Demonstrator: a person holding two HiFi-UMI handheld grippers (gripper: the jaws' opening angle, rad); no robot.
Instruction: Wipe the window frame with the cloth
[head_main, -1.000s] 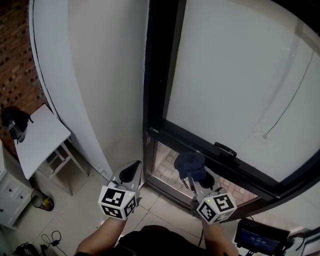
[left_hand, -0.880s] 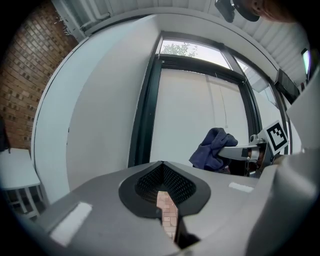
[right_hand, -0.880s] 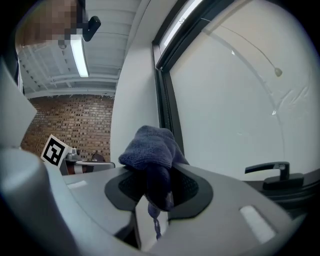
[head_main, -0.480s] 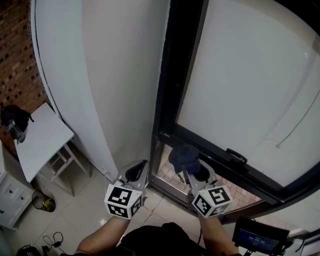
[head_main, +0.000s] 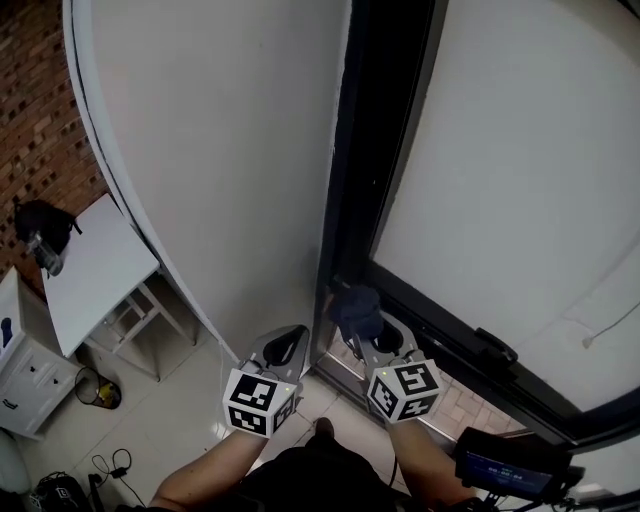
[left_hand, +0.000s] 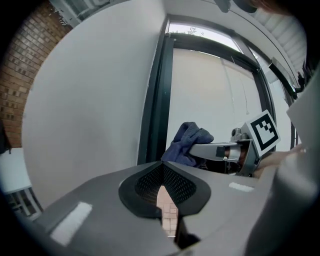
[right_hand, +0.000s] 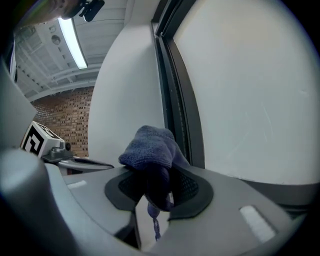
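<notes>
A dark blue cloth (head_main: 355, 306) is bunched in my right gripper (head_main: 366, 332), which is shut on it. The cloth is pressed at the corner where the black vertical window frame (head_main: 378, 150) meets the lower rail (head_main: 440, 325). In the right gripper view the cloth (right_hand: 150, 147) bulges over the right gripper (right_hand: 152, 176), with the frame (right_hand: 176, 95) just behind. My left gripper (head_main: 284, 346) hangs beside it to the left, shut and empty, over the floor. The left gripper view shows the left gripper (left_hand: 162, 169), the cloth (left_hand: 188, 142) and the frame (left_hand: 156, 100).
A white curved wall panel (head_main: 220, 150) stands left of the frame. On the lower rail sits a window handle (head_main: 497, 350). A white table (head_main: 92, 280) bearing a black object (head_main: 40, 226) stands at the left, by a brick wall. A small screen (head_main: 500, 466) shows at the bottom right.
My right gripper has carried the cloth leftward along the lower rail to the corner by the vertical frame. The left gripper has kept its place beside it.
</notes>
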